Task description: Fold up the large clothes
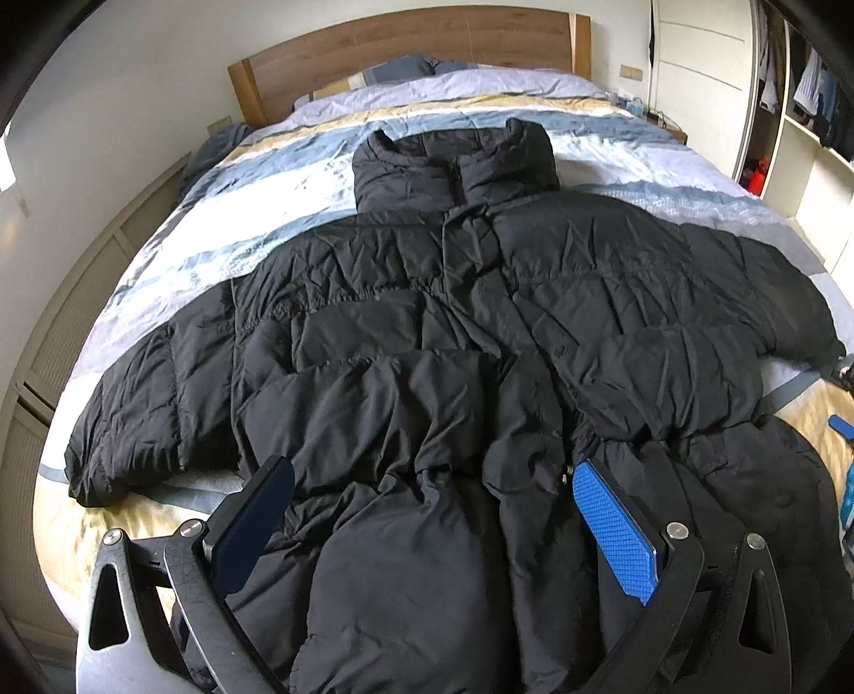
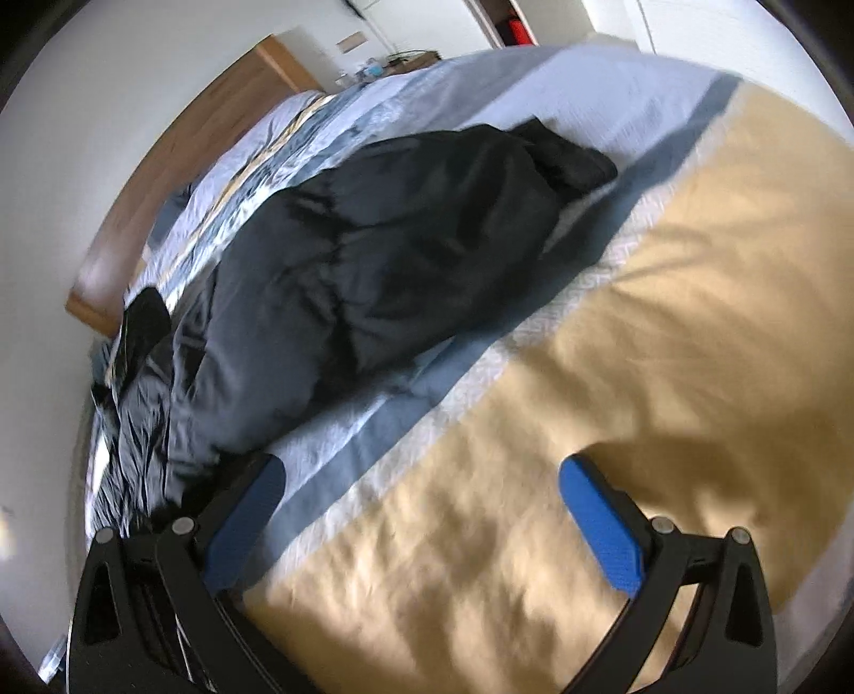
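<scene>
Puffy black quilted fabric at the hem of the large black down jacket (image 1: 480,341) is filling the gap between the blue-padded fingers of the left gripper (image 1: 432,528), which are standing spread wide with nothing pinched; whether the pads are touching the cloth cannot be told. The jacket is lying face up on the bed, collar pointing toward the headboard, both sleeves stretched out sideways, zipper running down the middle.

Over on the far side, the right gripper (image 2: 421,523) is hovering with its fingers equally spread above bare bedding, just beside the jacket's right sleeve (image 2: 405,251); that view is smeared, so finer detail is lost.

The step in hand looks like the opening fold, probably bringing a sleeve or a side panel across the chest. Doing it well likely means closing on a thick bite of the padding rather than on the slippery outer shell alone, lifting high enough that the bulk clears the body, and laying it down along the zipper line so trapped air is pressed out instead of springing the fold open.

Underneath, the striped bedspread in pale blue, white and tan (image 1: 299,176) is rumpled and soft, so it may drag with the coat. A wooden headboard (image 1: 405,48) is standing against a white wall, pillows are lying beneath it, and an open wardrobe with hanging clothes (image 1: 811,101) is showing at the right edge.
</scene>
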`<action>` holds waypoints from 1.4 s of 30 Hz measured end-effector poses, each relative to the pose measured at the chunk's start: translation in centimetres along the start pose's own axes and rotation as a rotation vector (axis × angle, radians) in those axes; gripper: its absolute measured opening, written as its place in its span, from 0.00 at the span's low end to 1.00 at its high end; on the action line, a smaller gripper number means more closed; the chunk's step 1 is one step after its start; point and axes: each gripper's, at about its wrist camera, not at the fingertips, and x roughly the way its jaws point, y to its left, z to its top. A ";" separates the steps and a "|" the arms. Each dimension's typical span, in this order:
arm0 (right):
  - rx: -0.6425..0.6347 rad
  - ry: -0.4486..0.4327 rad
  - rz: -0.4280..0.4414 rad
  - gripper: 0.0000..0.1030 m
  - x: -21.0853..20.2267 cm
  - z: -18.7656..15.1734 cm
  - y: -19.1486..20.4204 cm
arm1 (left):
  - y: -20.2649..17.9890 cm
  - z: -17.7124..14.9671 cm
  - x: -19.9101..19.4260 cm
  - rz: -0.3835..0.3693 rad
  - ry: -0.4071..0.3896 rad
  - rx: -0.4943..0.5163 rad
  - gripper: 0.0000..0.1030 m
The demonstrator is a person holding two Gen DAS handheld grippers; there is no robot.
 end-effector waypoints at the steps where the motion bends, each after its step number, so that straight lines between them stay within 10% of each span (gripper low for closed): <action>1: 0.012 -0.007 0.012 1.00 0.1 0.2 -0.3 | 0.0 -0.1 0.3 0.005 0.008 0.002 0.99; 20: 0.298 -0.140 0.260 0.98 3.2 7.7 -4.4 | 1.7 -1.1 2.0 0.030 0.065 -0.033 0.99; 23: 0.300 -0.135 0.275 0.77 3.8 8.3 -3.8 | 2.2 -1.1 2.0 0.029 0.063 -0.049 0.99; 25: 0.312 -0.118 0.283 0.33 4.2 8.6 -3.8 | 2.4 -1.1 2.0 0.012 0.066 -0.065 0.99; 26: 0.320 -0.117 0.292 0.28 4.3 8.7 -3.8 | 2.5 -1.1 1.9 0.003 0.067 -0.072 0.99; 42: 0.050 -0.203 0.418 0.10 -4.3 9.9 5.3 | 6.7 -2.4 -3.0 -0.075 0.007 -0.214 0.99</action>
